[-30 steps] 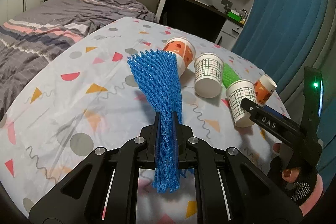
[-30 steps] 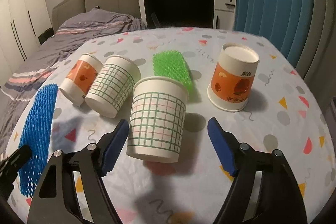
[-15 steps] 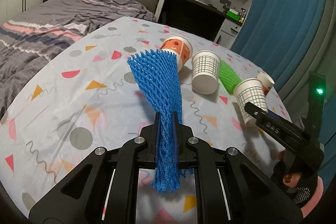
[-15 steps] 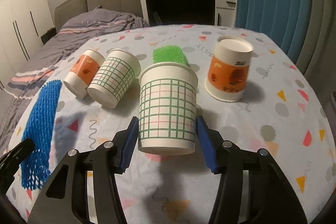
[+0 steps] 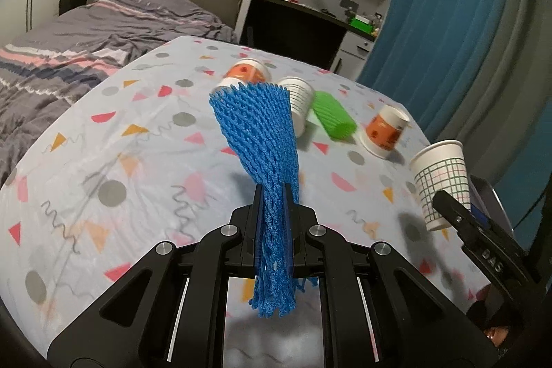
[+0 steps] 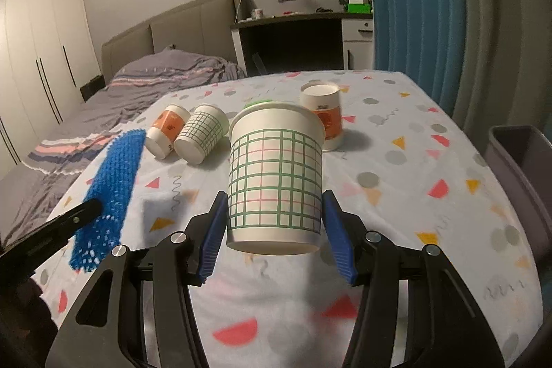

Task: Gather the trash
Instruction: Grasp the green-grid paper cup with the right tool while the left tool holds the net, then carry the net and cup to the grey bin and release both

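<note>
Now my right jaws (image 6: 274,238) clamp the upright green-grid paper cup (image 6: 276,178), grey bin (image 6: 517,168) off their right; left jaws (image 5: 272,230) pinch the blue foam net sleeve (image 5: 265,143).

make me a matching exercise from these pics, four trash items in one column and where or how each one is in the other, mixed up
Items:
1. blue foam net sleeve
2. grid-patterned white paper cup nearest the right camera
3. green foam net sleeve
4. upside-down orange and white paper cup

States:
A. lying on the patterned tablecloth between cups
B. clamped in the left hand-held gripper
C. standing on its rim on the tablecloth
D. lifted clear of the table between the right hand-held gripper's blue pads

Pairs: 1-B, 2-D, 3-A, 4-C
</note>
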`<act>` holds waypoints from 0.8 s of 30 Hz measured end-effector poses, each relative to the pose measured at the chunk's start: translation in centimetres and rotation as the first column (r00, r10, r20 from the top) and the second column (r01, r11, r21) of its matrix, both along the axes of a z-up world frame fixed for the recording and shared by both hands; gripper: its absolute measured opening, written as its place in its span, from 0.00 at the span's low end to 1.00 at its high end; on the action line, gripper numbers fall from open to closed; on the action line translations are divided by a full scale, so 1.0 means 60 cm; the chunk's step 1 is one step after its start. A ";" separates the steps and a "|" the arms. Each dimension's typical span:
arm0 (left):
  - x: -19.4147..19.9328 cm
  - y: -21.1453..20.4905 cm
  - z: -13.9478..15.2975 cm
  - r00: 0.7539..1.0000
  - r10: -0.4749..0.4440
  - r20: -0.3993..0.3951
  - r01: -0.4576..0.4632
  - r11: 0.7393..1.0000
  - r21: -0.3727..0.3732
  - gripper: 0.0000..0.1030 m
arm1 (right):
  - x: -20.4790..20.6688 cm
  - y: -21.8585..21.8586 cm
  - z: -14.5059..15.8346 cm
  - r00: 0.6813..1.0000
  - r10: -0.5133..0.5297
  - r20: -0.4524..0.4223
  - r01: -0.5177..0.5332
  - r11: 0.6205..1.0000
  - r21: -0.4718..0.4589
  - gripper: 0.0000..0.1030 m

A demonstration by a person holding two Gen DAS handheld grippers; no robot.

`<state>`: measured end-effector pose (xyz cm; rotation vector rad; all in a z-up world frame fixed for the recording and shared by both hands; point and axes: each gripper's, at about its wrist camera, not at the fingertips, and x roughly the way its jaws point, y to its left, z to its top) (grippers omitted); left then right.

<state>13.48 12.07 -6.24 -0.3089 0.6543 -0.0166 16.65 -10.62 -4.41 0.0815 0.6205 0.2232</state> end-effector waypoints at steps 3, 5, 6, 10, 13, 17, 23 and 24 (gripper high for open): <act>-0.015 -0.020 0.005 1.000 -0.013 0.014 0.013 1.000 0.000 0.09 | -0.022 -0.015 0.003 1.000 0.000 0.007 0.000 1.000 0.003 0.52; -0.025 -0.032 0.006 1.000 -0.021 0.019 0.021 1.000 0.000 0.09 | -0.037 -0.028 0.004 1.000 -0.003 0.009 0.003 1.000 0.003 0.52; -0.029 -0.038 0.006 0.999 -0.026 0.022 0.026 1.000 -0.001 0.09 | -0.043 -0.033 0.004 1.000 -0.005 0.009 0.005 1.000 0.003 0.52; -0.041 -0.058 0.008 0.999 -0.046 0.027 0.046 0.999 0.012 0.09 | -0.063 -0.062 0.002 1.000 -0.023 0.008 0.022 1.000 0.011 0.52; -0.044 -0.072 0.012 0.998 -0.058 0.033 0.058 0.998 0.021 0.09 | -0.071 -0.081 -0.003 0.999 -0.041 -0.001 0.041 0.999 0.033 0.52; -0.045 -0.093 0.017 0.996 -0.075 0.041 0.073 0.997 0.031 0.09 | -0.085 -0.103 -0.005 0.999 -0.050 0.000 0.050 0.997 0.050 0.52; -0.037 -0.136 0.018 0.993 -0.115 0.042 0.113 0.993 0.039 0.09 | -0.093 -0.135 0.004 0.997 -0.069 0.032 0.068 0.997 0.042 0.52; -0.035 -0.146 0.019 0.991 -0.125 0.043 0.123 0.991 0.044 0.09 | -0.092 -0.141 0.006 0.997 -0.075 0.036 0.074 0.997 0.039 0.52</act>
